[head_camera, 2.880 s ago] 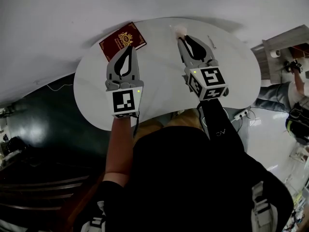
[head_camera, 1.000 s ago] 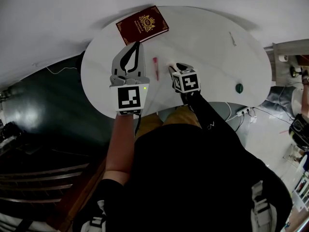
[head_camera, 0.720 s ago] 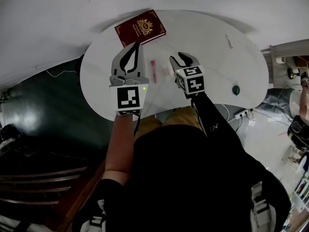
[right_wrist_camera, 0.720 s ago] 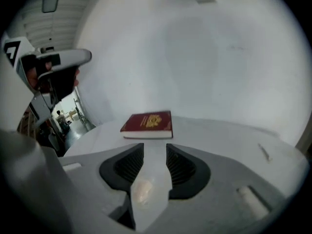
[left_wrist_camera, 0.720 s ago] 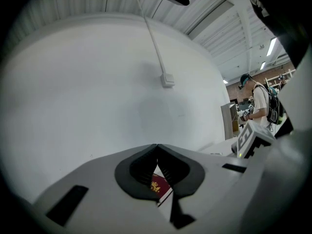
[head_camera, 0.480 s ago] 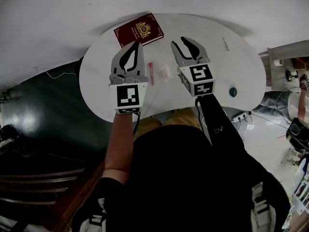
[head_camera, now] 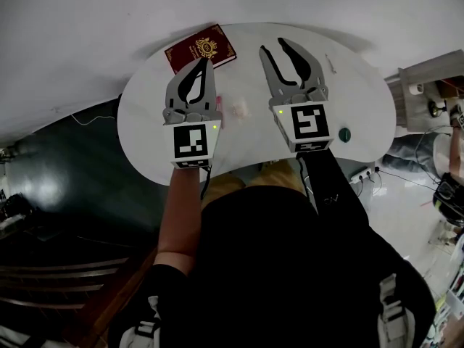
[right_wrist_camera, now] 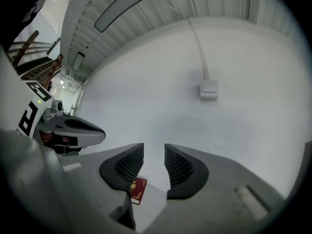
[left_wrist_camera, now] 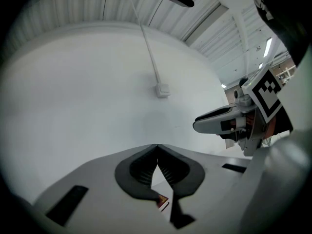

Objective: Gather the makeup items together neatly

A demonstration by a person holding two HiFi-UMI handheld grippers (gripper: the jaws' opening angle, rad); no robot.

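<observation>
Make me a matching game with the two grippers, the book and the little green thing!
Things:
1. left gripper
2. right gripper
3. book
4. green thing

Matches:
A. dark red
B. jaws apart, empty
C. near the right edge of the table
D. jaws shut

Pairs: 1-D, 2-B, 3-A, 4-C

Indoor workspace, reads as lab or studio, not a home. Bare white wall (left_wrist_camera: 97,82) with surface-run conduit (left_wrist_camera: 148,57) to a switch box (left_wrist_camera: 162,88). Ribbed panel ceiling (right_wrist_camera: 219,9), strip lights (left_wrist_camera: 267,45) at upper right. Power strip (head_camera: 365,171) on the floor right of the white table (head_camera: 362,85). Wooden stairs (head_camera: 65,274) at lower left.
</observation>
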